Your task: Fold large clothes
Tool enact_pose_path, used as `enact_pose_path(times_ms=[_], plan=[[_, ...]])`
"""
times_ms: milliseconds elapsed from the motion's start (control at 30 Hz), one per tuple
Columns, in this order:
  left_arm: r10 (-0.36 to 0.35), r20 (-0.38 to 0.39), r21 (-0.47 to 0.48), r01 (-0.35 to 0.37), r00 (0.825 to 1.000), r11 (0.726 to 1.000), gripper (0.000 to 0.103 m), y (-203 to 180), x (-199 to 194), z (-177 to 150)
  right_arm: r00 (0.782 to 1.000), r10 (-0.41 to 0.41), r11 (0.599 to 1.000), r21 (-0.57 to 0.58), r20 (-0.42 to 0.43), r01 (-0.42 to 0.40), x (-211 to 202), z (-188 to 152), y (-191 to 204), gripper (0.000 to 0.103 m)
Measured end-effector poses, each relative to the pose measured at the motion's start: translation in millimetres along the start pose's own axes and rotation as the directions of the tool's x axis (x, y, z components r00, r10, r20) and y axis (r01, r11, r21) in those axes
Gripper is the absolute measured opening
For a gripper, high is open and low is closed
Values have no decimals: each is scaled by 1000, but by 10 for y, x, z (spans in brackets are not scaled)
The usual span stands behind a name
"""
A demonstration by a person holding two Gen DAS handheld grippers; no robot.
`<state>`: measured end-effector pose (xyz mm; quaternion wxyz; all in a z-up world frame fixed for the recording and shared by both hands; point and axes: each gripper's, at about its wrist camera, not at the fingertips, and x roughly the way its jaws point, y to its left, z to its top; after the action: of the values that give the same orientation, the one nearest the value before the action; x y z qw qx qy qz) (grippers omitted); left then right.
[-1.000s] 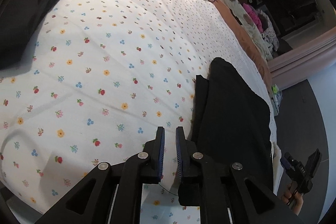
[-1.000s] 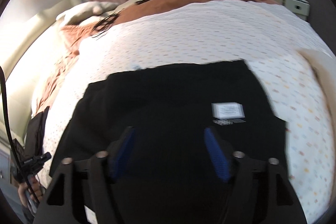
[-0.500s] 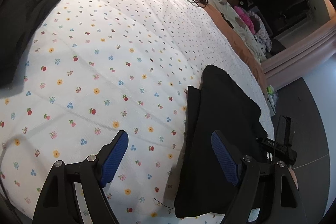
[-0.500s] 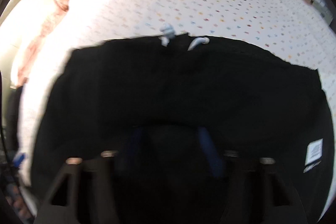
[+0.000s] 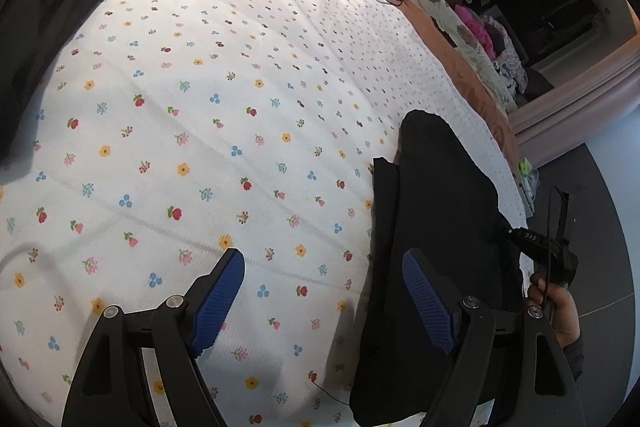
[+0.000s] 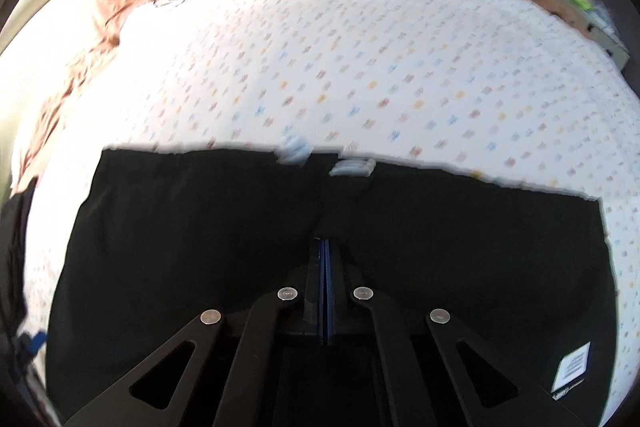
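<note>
Black garment point(image 6: 200, 247): matt cloth. Floral sheet point(image 5: 240, 107): textured woven cloth.

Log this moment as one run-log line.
stage: fold start | left gripper: open, above sheet | right gripper: shut, at black garment | garment: flat on sheet

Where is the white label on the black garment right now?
In the right wrist view, the white label sits at the lower right corner of the black garment, right of the right gripper, near the floral sheet.

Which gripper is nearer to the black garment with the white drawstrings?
Right. The right gripper sits shut on the black garment. The left gripper hovers open at its edge, one finger over the floral sheet.
</note>
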<state>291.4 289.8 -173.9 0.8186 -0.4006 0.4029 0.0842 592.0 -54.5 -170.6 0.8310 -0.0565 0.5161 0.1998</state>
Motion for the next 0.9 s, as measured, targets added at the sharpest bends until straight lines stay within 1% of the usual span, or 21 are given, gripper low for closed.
enact_pose_path(times_ms=[33,100,167,200,233,300,367,400,567,733,800,867,900], plan=[[3,-2,2,-3,1000,1000,82,-4,2,-10,1000,-11,1000,13,19,11,-28,33,-37,0],[6,-9,4,-6,1000,1000,82,-11,6,-31,998,-1,999,52,59,-3,-110,84,-120,0],[4,-20,3,-4,1000,1000,82,-16,10,-58,997,-12,997,72,75,7,-233,99,-194,1],[2,-25,2,-2,1000,1000,82,-13,9,-67,997,7,997,73,76,-13,-260,106,-186,9],[-3,-34,-2,3,999,1000,82,-13,9,-86,997,33,997,71,71,-38,-291,113,-202,34],[-14,-50,-15,14,999,1000,83,-17,0,-135,996,58,996,67,70,-63,-407,24,-218,65],[-31,-61,-24,30,998,999,83,-26,-27,-178,993,67,996,51,95,-72,-559,-104,-206,66],[-39,-65,-29,37,997,999,83,-30,-44,-204,993,74,996,47,95,-78,-600,-127,-206,66],[-84,-93,-61,79,992,995,85,-18,-120,-316,987,126,990,54,98,-131,-911,-450,-189,66],[-121,-131,-74,112,984,991,85,-54,-168,-451,982,164,985,45,89,-169,-1084,-762,-167,66],[-133,-146,-84,122,980,989,85,-69,-173,-495,981,176,982,54,82,-181,-1133,-934,-153,66],[-139,-154,-96,126,978,987,85,-72,-173,-536,980,187,980,61,71,-191,-1142,-1061,-153,64],[-146,-157,-102,131,977,986,85,-75,-166,-548,980,190,979,66,66,-194,-1148,-1140,-147,59]])
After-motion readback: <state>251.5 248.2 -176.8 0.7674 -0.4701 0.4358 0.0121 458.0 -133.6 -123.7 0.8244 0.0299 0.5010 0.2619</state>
